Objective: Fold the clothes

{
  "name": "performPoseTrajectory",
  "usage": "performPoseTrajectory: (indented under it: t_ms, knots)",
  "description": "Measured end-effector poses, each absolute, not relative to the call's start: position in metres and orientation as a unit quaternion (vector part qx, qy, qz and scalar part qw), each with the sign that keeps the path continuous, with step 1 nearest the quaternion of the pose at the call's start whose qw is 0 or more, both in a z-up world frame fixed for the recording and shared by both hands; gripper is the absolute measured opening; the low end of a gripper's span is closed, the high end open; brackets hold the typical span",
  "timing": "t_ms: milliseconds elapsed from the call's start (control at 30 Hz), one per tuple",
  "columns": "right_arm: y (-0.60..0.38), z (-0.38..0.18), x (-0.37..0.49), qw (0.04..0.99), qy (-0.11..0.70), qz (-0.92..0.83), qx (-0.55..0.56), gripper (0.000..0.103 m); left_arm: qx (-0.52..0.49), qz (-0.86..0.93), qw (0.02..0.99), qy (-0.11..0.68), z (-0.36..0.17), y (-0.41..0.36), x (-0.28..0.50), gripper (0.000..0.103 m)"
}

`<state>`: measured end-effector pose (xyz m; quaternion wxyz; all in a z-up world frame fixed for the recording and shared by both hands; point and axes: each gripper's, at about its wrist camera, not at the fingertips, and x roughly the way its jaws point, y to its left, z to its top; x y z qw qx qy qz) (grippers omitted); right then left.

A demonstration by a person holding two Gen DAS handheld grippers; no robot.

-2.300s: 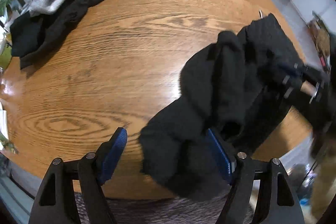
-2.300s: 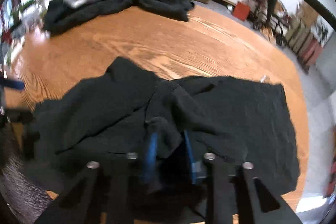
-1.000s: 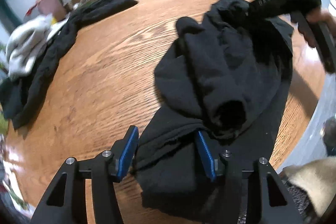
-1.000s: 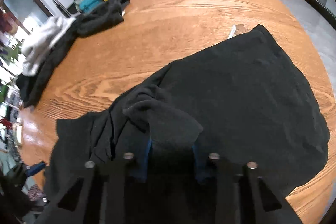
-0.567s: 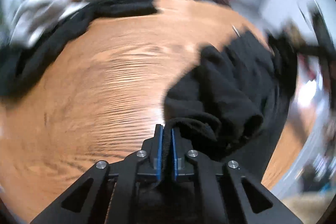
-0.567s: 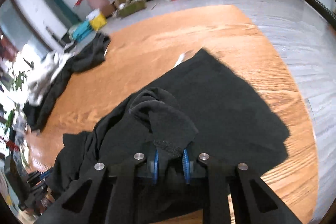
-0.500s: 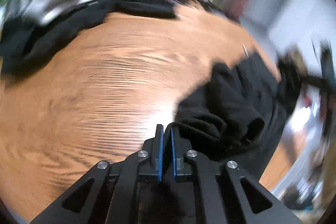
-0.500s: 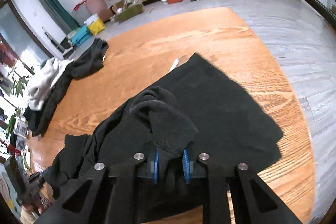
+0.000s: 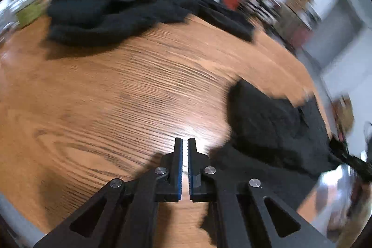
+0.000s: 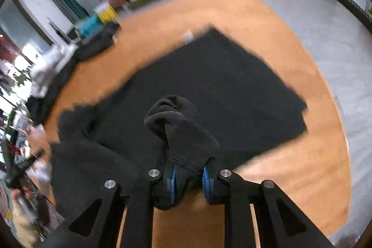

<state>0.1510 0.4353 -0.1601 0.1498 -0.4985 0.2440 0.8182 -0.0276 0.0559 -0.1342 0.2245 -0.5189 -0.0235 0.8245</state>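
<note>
The right tool point(image 10: 188, 176) clenched a bunched sleeve point(image 10: 181, 127); the left tool point(image 9: 185, 164), opening, held nothing. One-sided pulling risked skewing the garment point(image 10: 209, 76).

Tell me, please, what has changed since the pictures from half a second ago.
The left gripper has let go of the black garment: nothing is between its jaws, which are opening. The garment now lies to its right, spread flatter on the table. The right gripper still clamps a bunched fold. The clothes pile is unmoved.
</note>
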Motion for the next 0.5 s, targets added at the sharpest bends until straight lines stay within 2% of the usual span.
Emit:
performPoseTrajectory:
  t_ms: [33, 67, 167, 367, 500]
  knots:
    - [0.438, -0.168, 0.158, 0.155, 0.251, 0.810, -0.507, 0.019, -0.510, 0.827, 0.237, 0.022, -0.130, 0.072, -0.021, 0.052]
    - [0.442, -0.174, 0.164, 0.160, 0.260, 0.805, -0.508, 0.019, -0.498, 0.828, 0.248, 0.069, -0.126, 0.089, -0.014, 0.077]
    - [0.451, -0.182, 0.180, 0.164, 0.288, 0.797, -0.504, 0.021, -0.425, 0.834, 0.290, 0.201, -0.116, 0.135, 0.007, 0.077]
    - [0.450, -0.172, 0.182, 0.159, 0.286, 0.809, -0.489, 0.021, -0.360, 0.784, 0.318, 0.393, -0.132, 0.197, 0.042, 0.077]
    - [0.453, -0.159, 0.173, 0.153, 0.288, 0.820, -0.470, 0.021, -0.349, 0.758, 0.356, 0.421, -0.138, 0.207, 0.059, 0.075]
